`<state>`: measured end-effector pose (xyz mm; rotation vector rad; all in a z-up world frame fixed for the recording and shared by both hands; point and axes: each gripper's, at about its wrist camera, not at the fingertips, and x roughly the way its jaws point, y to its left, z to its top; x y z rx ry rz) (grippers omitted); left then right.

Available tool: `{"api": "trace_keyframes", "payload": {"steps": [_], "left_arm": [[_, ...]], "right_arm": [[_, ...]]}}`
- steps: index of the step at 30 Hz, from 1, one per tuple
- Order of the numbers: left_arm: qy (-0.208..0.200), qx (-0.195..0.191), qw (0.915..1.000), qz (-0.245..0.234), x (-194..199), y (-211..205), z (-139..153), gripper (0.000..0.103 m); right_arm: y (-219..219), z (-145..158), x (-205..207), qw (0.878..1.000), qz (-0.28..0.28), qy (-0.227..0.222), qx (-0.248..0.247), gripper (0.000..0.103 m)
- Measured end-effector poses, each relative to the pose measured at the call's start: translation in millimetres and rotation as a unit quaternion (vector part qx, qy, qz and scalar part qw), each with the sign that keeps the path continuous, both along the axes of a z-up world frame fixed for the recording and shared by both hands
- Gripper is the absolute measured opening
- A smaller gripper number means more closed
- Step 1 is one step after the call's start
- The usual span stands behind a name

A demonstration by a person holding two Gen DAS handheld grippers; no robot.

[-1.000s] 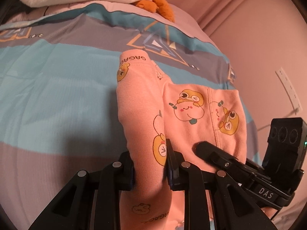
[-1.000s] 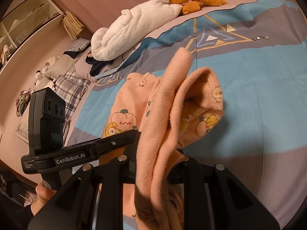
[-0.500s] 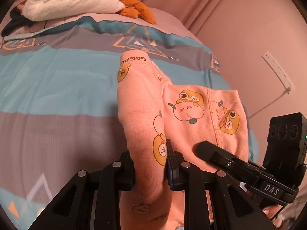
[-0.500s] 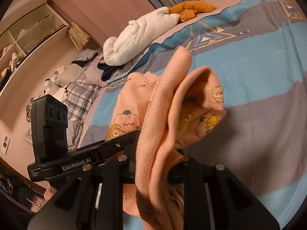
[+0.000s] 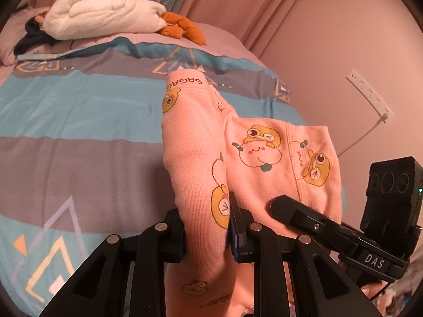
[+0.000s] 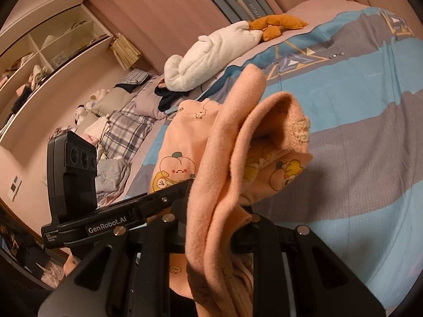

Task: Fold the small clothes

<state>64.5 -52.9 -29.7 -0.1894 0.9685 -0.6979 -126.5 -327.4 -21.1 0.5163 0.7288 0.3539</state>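
A small peach cartoon-print fleece garment (image 5: 201, 158) hangs above the striped quilt-covered bed (image 5: 79, 121), pinched between the fingers (image 5: 176, 233) of the left gripper (image 5: 206, 231). The right gripper (image 6: 211, 233) pinches another fold of the same garment, just beside the left one. At the far end of the bed, a white fluffy plush toy (image 5: 103, 13) lies on the pillow, with an orange plush toy (image 5: 183, 27) touching its right end. In the right wrist view, a plaid pillow (image 6: 127, 126) lies left of the bed, below open wall shelves (image 6: 47, 52).
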Motion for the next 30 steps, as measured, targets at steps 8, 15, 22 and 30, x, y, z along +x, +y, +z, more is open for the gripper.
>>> {"api": "trace_keyframes", "payload": {"steps": [8,15,22,30], "left_arm": [[-0.014,-0.002,0.9998,0.016,-6.3,5.4,0.2,0.023],[-0.021,-0.011,0.9993,0.030,-15.8,15.4,2.7,0.023],[-0.033,-0.012,0.9984,0.044,-21.6,25.3,5.4,0.023],[-0.041,-0.016,0.9969,0.065,-27.5,41.7,7.4,0.023]], "right_arm": [[17.3,9.5,-9.3,1.000,0.023,-0.014,-0.012,0.021],[30.0,17.6,-11.1,0.998,0.042,-0.023,-0.029,0.021],[44.2,25.0,-6.1,0.996,0.061,-0.029,-0.050,0.021],[62.2,29.1,2.3,0.994,0.079,-0.035,-0.064,0.021]]}}
